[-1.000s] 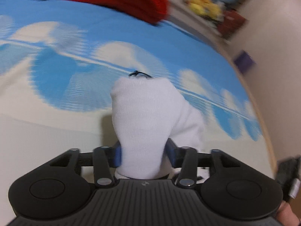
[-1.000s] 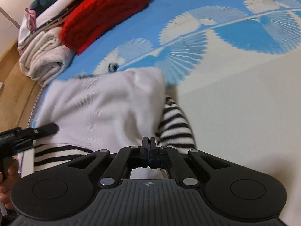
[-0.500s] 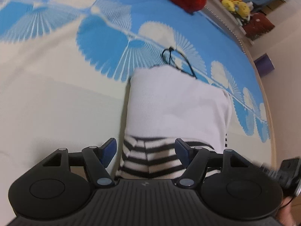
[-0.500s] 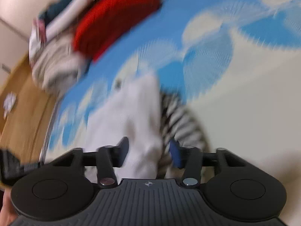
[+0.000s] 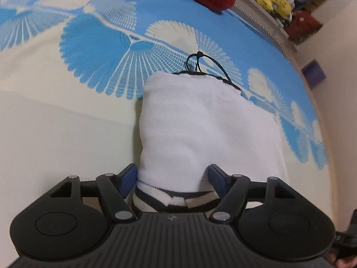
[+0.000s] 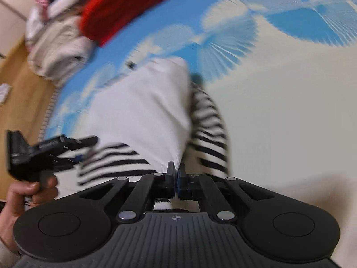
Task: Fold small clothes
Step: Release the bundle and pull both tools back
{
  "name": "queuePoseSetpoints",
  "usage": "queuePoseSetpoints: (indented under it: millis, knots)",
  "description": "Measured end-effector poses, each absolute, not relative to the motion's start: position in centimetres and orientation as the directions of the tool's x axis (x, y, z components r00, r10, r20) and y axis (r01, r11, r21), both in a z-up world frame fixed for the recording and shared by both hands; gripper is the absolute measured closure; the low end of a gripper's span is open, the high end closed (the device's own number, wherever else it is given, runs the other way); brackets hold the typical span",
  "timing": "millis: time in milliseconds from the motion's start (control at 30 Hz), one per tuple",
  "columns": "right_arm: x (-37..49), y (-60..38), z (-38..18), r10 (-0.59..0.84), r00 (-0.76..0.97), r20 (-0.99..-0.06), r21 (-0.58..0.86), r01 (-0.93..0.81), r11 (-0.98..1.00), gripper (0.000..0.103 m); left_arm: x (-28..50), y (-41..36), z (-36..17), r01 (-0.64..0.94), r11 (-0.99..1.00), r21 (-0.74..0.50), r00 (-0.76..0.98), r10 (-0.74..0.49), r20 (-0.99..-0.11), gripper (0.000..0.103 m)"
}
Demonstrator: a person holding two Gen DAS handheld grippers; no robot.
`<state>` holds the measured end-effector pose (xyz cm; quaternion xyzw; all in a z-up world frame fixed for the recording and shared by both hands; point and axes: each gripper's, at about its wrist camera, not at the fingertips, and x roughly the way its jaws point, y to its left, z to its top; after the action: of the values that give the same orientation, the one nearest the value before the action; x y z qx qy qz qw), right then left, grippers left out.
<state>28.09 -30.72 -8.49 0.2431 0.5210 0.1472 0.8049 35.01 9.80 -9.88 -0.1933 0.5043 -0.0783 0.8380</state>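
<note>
A small white knit garment (image 5: 207, 129) with black-and-white striped parts (image 6: 207, 120) lies folded on the blue-and-cream bed cover (image 5: 55, 116). A thin black cord (image 5: 198, 60) loops out at its far end. My left gripper (image 5: 173, 175) sits low over the garment's near end. Its jaws are opening, with the white cloth and striped hem between the blue pads. In the right wrist view, the left gripper (image 6: 84, 148) shows at the left, held by a hand (image 6: 24, 192). My right gripper (image 6: 176, 174) is shut, pinching the garment's white edge beside a striped sleeve.
A red knit piece (image 6: 125, 11) and a pile of folded clothes (image 6: 58, 51) lie at the bed's far end. Yellow plush toys (image 5: 272, 0) and a purple box (image 5: 313, 76) stand beyond the bed's edge. Wooden floor (image 6: 20, 84) lies on one side.
My left gripper let go of the lifted white garment, which now lies flat, and sank toward it. My right gripper opened, then shut again on the garment's edge.
</note>
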Motion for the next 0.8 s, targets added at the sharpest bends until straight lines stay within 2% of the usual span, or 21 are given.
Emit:
queuePoseSetpoints:
  millis: [100,233,267,333,400,500,600,667,700,800]
  knots:
    - [28.3,-29.4,-8.4,0.477,0.401,-0.782,0.506,-0.037,0.862,0.103,34.0,9.8,-7.5,-0.055,0.938,-0.343,0.524,-0.265,-0.809,0.030]
    - [29.1,-28.7,-9.2,0.440,0.376,-0.816,0.457,-0.047,0.888,0.103,32.0,10.2,-5.5,0.025,0.931,-0.365,0.460,-0.335,-0.822,0.029]
    - [29.4,-28.5,-9.4,0.430,0.370,-0.823,0.447,-0.044,0.893,0.103,31.6,9.9,-6.3,0.049,0.940,-0.337,0.402,-0.327,-0.855,0.029]
    - [29.9,-28.3,-9.9,0.404,0.364,-0.839,0.410,-0.064,0.910,0.103,31.4,9.2,-8.2,0.060,0.971,-0.232,0.323,-0.239,-0.916,0.020]
    - [30.0,-27.4,-10.1,0.369,0.358,-0.858,0.361,-0.090,0.928,0.102,31.1,9.0,-7.9,0.087,0.979,-0.186,0.353,-0.205,-0.913,0.020]
    - [29.2,-26.6,-9.1,0.243,0.412,-0.878,0.210,-0.124,0.970,0.100,29.2,8.4,-5.2,0.130,0.990,-0.060,0.459,-0.114,-0.881,0.021]
    - [27.4,-26.4,-6.7,0.129,0.525,-0.841,0.059,-0.149,0.987,0.086,26.6,8.5,-2.3,0.097,0.995,-0.027,0.548,-0.076,-0.833,0.013]
    - [25.8,-26.9,-4.7,0.093,0.610,-0.787,0.006,-0.143,0.990,0.060,24.3,8.8,-0.2,0.044,0.998,-0.039,0.607,-0.057,-0.793,0.004]
    - [25.2,-27.2,-4.0,0.076,0.639,-0.766,-0.011,-0.131,0.991,0.057,23.0,8.8,0.7,0.026,0.999,-0.038,0.637,-0.046,-0.769,0.001]
    - [22.1,-28.3,-1.4,0.059,0.711,-0.701,0.009,-0.074,0.997,0.054,19.0,8.2,2.9,-0.007,1.000,-0.029,0.708,-0.016,-0.706,0.001]
